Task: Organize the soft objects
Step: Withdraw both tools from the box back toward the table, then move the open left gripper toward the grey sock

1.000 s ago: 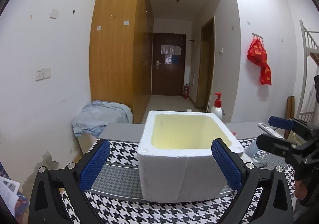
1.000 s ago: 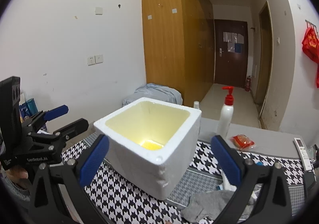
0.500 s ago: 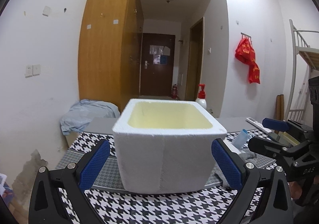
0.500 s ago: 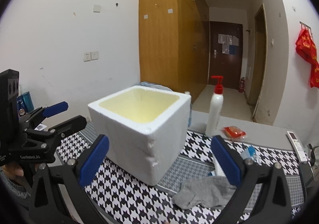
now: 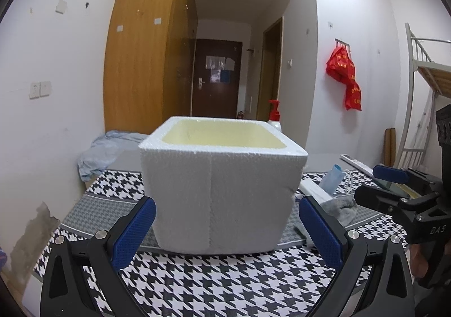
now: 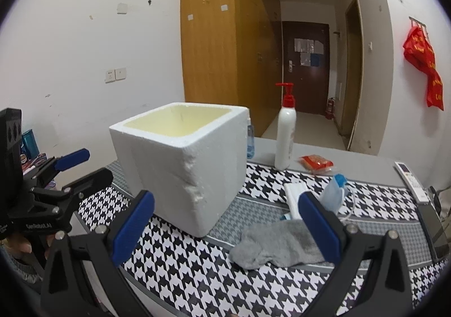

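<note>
A white foam box [image 5: 220,190] with a yellowish inside stands on the houndstooth cloth; it also shows in the right wrist view [image 6: 183,164]. A grey sock [image 6: 277,243] lies on the cloth right of the box, partly seen in the left wrist view [image 5: 339,208]. A blue face mask [image 6: 334,194] lies behind it, also visible in the left wrist view [image 5: 332,178]. My left gripper [image 5: 227,235] is open and empty, facing the box's front wall. My right gripper [image 6: 227,228] is open and empty, just above the sock's near side.
A white pump bottle with red top [image 6: 285,133] and a red packet [image 6: 317,163] stand at the table's back. A white flat box [image 6: 293,198] lies by the mask. A remote [image 6: 408,178] and a phone [image 6: 435,226] lie at the right edge.
Both grippers have dropped lower and drawn back from the box; its inside is less visible now. The sock and mask have come into clearer view. Both stay open.
</note>
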